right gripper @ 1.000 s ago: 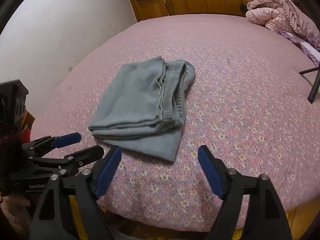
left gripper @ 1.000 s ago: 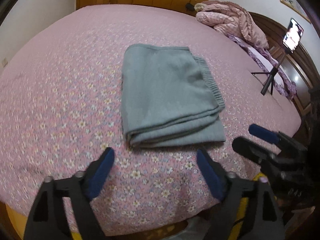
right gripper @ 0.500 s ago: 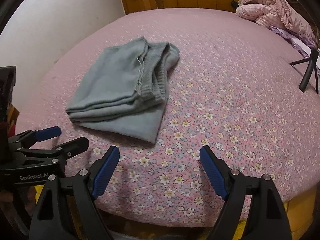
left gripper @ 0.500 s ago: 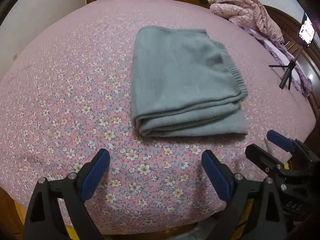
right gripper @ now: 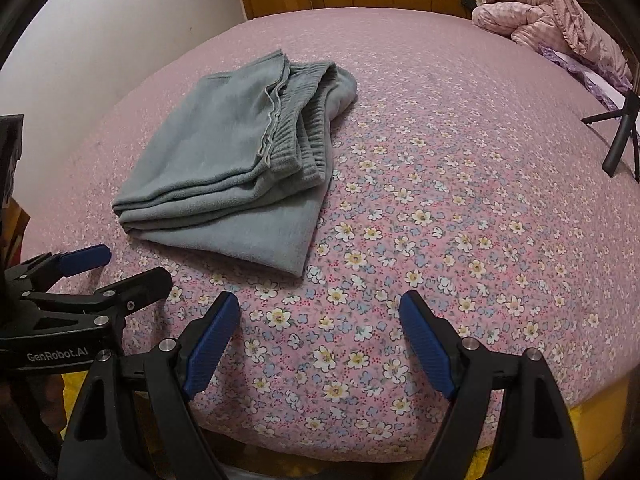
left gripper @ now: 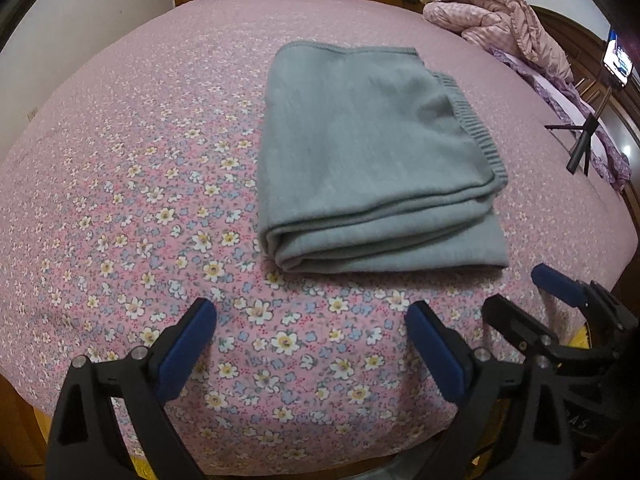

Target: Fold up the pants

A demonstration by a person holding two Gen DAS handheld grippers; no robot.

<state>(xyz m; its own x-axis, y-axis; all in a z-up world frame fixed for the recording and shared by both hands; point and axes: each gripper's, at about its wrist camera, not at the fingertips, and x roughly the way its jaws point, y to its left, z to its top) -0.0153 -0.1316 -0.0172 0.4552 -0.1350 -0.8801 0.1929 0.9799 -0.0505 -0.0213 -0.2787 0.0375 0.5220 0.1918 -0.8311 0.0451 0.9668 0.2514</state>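
The gray pants [left gripper: 376,168] lay folded into a thick rectangle on the flowered pink bedspread [left gripper: 132,184], their layered folded edge facing the grippers. The left gripper [left gripper: 312,344] was spread wide with nothing between its blue pads [left gripper: 188,348], and it hovered over the bedspread just short of that near edge, the pants ahead of it and slightly to its right. The right gripper [right gripper: 320,336] was likewise spread apart and empty, over bare bedspread, with the pants [right gripper: 240,160] ahead and to its left; from its side the ribbed waistband [right gripper: 300,136] showed stacked along the edge of the bundle nearest it. Neither gripper touched the cloth. Each was visible in the other's view, side by side near the bed's near edge. Far ahead and to the right of both, a crumpled pink quilt [left gripper: 500,20] sat by the headboard, and a small black tripod [right gripper: 620,136] stood on the bed, well apart from the pants.
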